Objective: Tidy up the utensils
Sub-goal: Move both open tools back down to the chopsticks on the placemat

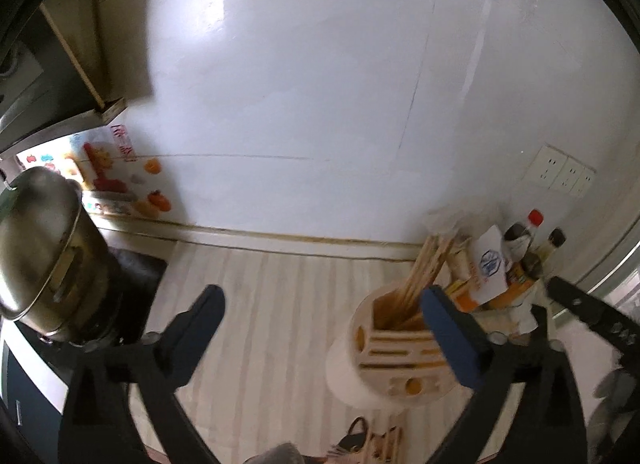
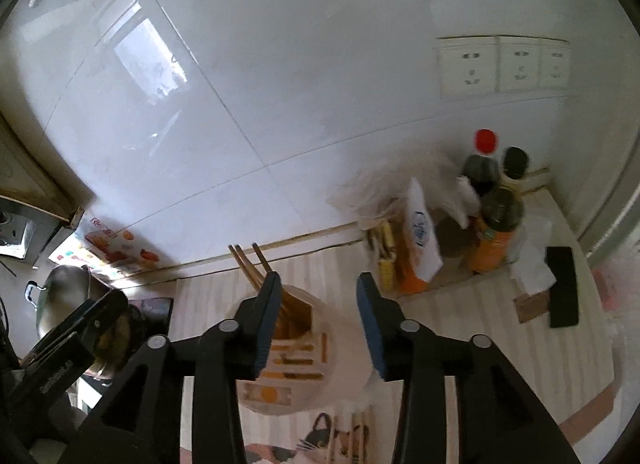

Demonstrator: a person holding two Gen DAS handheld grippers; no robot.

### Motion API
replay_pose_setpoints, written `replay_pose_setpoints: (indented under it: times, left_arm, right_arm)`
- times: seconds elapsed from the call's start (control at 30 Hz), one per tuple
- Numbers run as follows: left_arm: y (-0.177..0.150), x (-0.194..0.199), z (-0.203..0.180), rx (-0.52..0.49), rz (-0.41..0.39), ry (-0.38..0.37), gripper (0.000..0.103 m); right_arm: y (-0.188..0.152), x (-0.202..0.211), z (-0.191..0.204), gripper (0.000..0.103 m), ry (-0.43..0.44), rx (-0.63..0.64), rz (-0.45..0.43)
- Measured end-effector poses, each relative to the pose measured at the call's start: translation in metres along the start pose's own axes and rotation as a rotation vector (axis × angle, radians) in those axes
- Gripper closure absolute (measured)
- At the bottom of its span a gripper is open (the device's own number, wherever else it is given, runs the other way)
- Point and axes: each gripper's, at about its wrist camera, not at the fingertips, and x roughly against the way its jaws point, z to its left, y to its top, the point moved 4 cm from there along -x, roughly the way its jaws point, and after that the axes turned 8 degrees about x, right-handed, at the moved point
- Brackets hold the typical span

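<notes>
White wall tiles back a striped countertop [image 2: 472,312] where the round utensil holder [image 1: 394,360] already keeps several chopsticks [image 1: 424,276] upright, while more wooden utensils [image 2: 354,440] lie at its near edge unsorted, left gripper [image 1: 324,328] and right gripper [image 2: 318,304] both released, empty.

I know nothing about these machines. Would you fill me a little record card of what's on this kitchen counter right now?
holder: pale round utensil holder with slotted top, on the striped counter
contents: wooden chopsticks standing tilted in one compartment
left claw: wide open, empty
right claw: open, empty, above the holder
far corner: sauce bottles and packets
left side: steel pot
wall: white tiles, three sockets
</notes>
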Motion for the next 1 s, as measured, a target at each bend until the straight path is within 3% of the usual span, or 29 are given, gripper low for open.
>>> replay_pose_setpoints:
  times: [0.13, 0.33, 0.73, 0.83, 0.9, 1.0]
  left_arm:
    - [-0.028, -0.008, 0.013, -0.023, 0.026, 0.05, 0.0]
    - [-0.082, -0.038, 0.029, -0.039, 0.121, 0.113, 0.0]
    - [-0.204, -0.102, 0.052, -0.078, 0.385, 0.188, 0.0]
    - [-0.229, -0.112, 0.052, -0.112, 0.433, 0.209, 0.0]
    - [-0.243, -0.117, 0.05, -0.133, 0.463, 0.214, 0.003]
    - [-0.259, -0.124, 0.042, -0.134, 0.515, 0.188, 0.01]
  right_arm:
    - [-0.02, 0.015, -0.004, 0.049, -0.038, -0.004, -0.011]
    - [-0.067, 0.011, -0.01, 0.029, -0.09, 0.007, 0.007]
    - [-0.205, -0.085, -0.037, 0.029, -0.137, -0.011, 0.323]
    - [-0.243, -0.115, -0.04, 0.04, -0.126, -0.003, 0.433]
    - [-0.261, -0.129, -0.041, 0.056, -0.127, 0.007, 0.484]
    - [-0.284, -0.147, -0.042, 0.064, -0.114, 0.008, 0.544]
